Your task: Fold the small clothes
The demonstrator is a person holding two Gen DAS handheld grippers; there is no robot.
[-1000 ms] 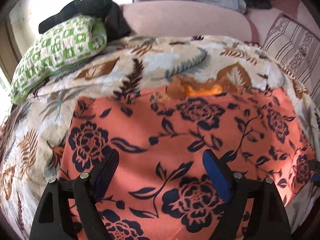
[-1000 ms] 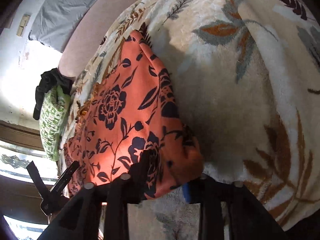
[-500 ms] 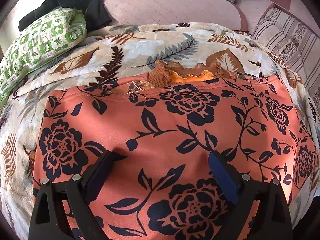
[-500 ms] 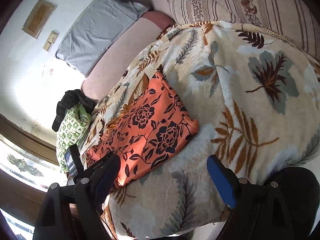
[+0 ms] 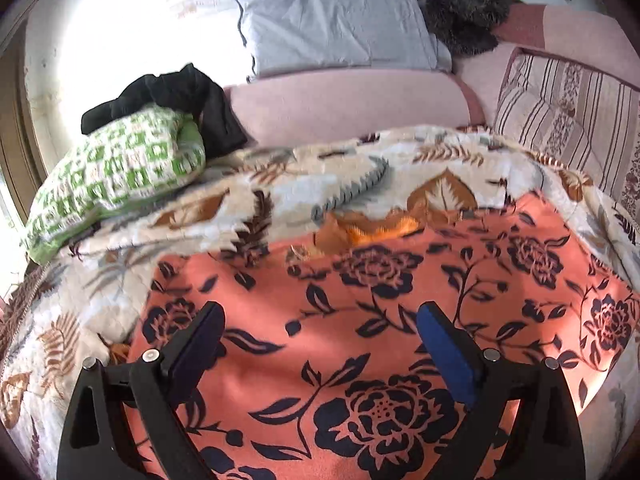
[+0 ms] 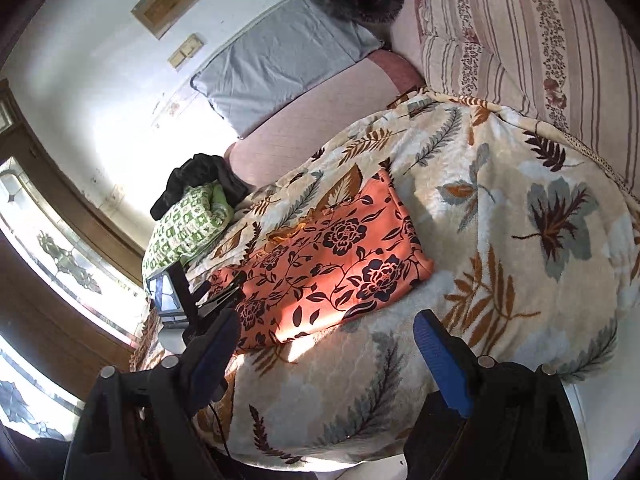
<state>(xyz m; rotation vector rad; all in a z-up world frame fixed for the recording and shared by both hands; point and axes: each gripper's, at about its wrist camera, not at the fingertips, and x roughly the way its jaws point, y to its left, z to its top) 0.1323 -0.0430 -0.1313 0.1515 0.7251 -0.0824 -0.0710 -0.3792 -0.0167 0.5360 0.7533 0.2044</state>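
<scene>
Right wrist view: orange flowered garment [image 6: 328, 256] lies folded on leaf-print blanket [image 6: 520, 248]; left gripper [image 5: 316, 320] and right gripper [image 6: 324, 332] jaws open, empty.

A bed [image 6: 520, 368] carries everything, covered with a cream blanket [image 6: 500, 216] printed with brown and grey leaves. An orange garment [image 6: 332, 264] with dark blue flowers lies flat on the blanket, folded to a rough rectangle, a sunlit band across its near end. At its far edge a bit of orange-brown frill [image 5: 368, 232] shows. Beyond it a green-and-white pillow [image 5: 116, 172] rests at the blanket's far left corner, with a black cloth [image 5: 172, 100] draped on top. Behind the blanket runs a pink bolster [image 5: 344, 104], a grey pillow [image 5: 336, 24] leaning above it, and a striped cushion [image 6: 532, 36] sits to the right
</scene>
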